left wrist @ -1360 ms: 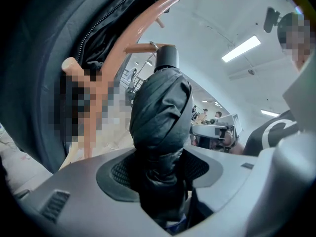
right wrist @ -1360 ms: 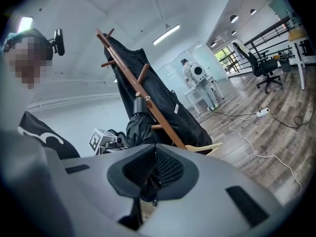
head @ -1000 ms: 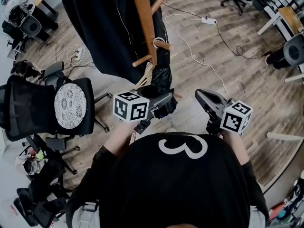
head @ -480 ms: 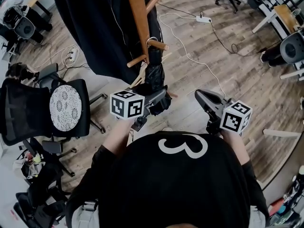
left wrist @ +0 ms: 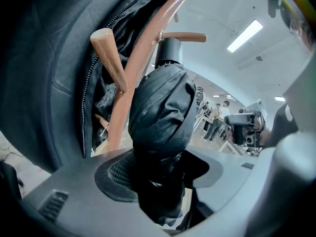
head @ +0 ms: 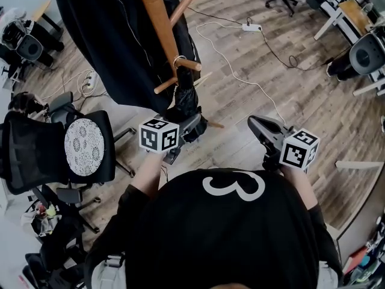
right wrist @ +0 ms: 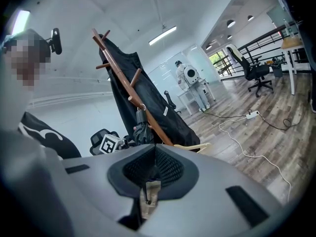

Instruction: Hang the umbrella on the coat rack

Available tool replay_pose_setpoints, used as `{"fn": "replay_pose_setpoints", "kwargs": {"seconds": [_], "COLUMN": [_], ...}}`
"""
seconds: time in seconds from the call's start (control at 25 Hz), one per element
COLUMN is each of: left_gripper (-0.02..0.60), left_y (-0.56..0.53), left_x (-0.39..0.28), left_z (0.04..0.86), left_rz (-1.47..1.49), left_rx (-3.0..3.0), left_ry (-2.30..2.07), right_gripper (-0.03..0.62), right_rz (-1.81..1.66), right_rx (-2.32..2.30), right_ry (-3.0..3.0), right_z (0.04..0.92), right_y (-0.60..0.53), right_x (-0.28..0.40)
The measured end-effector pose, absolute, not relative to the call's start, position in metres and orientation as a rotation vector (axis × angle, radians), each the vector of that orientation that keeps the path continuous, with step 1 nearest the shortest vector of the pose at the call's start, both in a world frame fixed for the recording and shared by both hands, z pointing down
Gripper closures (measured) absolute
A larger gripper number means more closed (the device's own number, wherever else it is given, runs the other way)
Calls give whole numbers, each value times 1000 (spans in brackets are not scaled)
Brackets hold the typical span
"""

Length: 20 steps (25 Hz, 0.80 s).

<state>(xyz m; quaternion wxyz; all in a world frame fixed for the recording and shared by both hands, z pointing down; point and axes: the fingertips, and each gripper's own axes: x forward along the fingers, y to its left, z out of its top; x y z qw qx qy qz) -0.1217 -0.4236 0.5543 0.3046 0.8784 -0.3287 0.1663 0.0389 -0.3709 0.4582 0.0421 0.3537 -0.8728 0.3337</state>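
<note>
A folded black umbrella [head: 183, 98] hangs by its ring from a lower peg [head: 187, 65] of the wooden coat rack [head: 157, 29]. My left gripper [head: 194, 124] is shut on the umbrella's lower end. In the left gripper view the umbrella [left wrist: 160, 107] fills the space between the pads of my left gripper [left wrist: 163, 177], with the rack pole [left wrist: 143, 58] just behind it. My right gripper [head: 255, 124] hovers to the right, apart from the rack. Its jaws meet with nothing in them, as the right gripper view shows [right wrist: 153, 164]. That view also shows the umbrella [right wrist: 140, 130] against the rack [right wrist: 123, 78].
A long black coat [head: 114, 41] hangs on the rack's left side. An office chair with a lace cushion [head: 87, 146] stands to the left. A white cable and power strip [head: 252, 27] lie on the wood floor beyond. Desks and chairs [head: 352, 14] stand at the far right.
My left gripper has sunk a little with the umbrella's lower end still in it. The ring stays on the peg. The right gripper has barely moved.
</note>
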Motion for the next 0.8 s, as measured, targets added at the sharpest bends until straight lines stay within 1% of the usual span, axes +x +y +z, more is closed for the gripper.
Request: {"fn": "replay_pose_setpoints", "kwargs": {"seconds": [0.36,0.48,0.6,0.8], "left_gripper": [318,316,307,285], "left_y": [-447,-452,-455,-459], "left_x": [-130,-134,-136,-146], "left_z": [567,569,566,567], "left_rz": [511,460,400,362], "left_rx": [2382,2371,2358,2351], "left_ry": [-1004,-1052,-1063,-1201], "right_gripper": [568,568,568,568], "right_rz": [1027,1046,1045,1042], "right_rx": [1143,1138,1133,1134], "right_ry": [-2675,-2686,-2693,-2709], "right_z": [453,455,452,446], "right_y": [-370,-367,-366,-356], "right_x": [61,64,64,65]}}
